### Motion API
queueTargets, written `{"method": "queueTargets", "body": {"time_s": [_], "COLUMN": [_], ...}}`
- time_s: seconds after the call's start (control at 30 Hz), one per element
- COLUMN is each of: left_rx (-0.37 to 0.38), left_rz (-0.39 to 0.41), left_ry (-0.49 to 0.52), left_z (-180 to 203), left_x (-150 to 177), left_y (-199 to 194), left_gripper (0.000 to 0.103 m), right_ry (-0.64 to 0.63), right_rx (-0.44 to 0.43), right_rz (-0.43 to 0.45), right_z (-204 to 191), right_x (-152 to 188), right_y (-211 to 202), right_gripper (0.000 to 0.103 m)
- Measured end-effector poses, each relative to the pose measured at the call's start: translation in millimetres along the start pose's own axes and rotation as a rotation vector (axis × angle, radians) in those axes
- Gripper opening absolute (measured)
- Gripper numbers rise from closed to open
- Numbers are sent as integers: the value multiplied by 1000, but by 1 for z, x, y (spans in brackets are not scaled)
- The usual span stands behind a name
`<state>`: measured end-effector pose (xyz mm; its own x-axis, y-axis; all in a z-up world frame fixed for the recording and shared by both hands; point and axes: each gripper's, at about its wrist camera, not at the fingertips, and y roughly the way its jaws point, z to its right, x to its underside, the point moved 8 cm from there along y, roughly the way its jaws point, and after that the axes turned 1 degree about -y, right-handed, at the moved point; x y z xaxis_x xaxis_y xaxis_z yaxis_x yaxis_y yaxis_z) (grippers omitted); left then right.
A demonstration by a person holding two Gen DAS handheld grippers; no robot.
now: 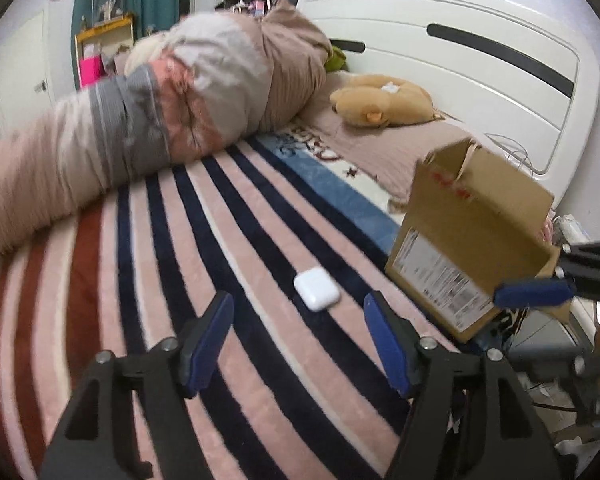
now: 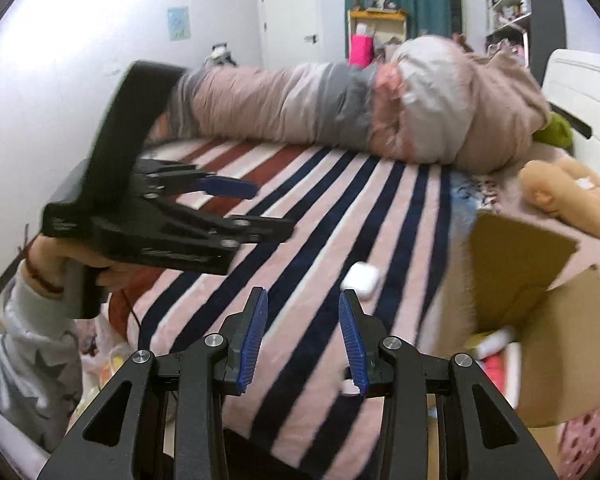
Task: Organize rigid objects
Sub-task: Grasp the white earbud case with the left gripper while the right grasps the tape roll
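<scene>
Left hand-held gripper (image 1: 298, 344): you hold it level, released, above the white earbud case (image 1: 316, 288).
Right hand-held gripper (image 2: 303, 340): released, beside the cardboard box (image 2: 548, 320).

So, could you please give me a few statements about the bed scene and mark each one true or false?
1. The white earbud case lies on the striped blanket. True.
2. The left tongs are shut on the case. False: they are open and empty, with the case lying ahead of them.
3. The cardboard box already holds some items. True: items show inside it in the right wrist view.
4. The right tongs grip a flap of the box. False: they are open and hold nothing.
5. A tan plush toy lies near the white headboard. True.
</scene>
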<state>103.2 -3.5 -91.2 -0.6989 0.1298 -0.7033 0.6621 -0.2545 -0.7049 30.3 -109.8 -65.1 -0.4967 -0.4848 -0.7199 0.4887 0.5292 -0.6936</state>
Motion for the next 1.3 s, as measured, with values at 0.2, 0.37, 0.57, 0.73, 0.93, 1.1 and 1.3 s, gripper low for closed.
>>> {"method": "queueTargets", "body": {"time_s": [0.2,0.37,0.57,0.73,0.93,1.1,1.3], "left_rx": [84,136,194,184,144,149,178], "left_rz": [-62,-119,-142,-135,-128,-130,-158], "left_ry": [-8,12,14,13,39,64,78], "left_z": [-4,-1,7,12,14,11,4], "left_x": [22,30,30,20,19,24,45], "left_y": [63,111,147,160,165,154,127], "left_gripper": [65,65,65,65,52,43,42], "right_ry": [22,114,92,96,69,86,103], "right_rx": [45,124,219,297,314,306,319], "right_rz": [-137,-227,-272,-270,-307,-292,-313], "right_z": [-4,26,37,44,45,46,48], "right_x": [32,67,89,91,95,94,96], "right_y": [54,85,102,100,102,99,100], "right_gripper": [36,42,42,42,42,42,42]}}
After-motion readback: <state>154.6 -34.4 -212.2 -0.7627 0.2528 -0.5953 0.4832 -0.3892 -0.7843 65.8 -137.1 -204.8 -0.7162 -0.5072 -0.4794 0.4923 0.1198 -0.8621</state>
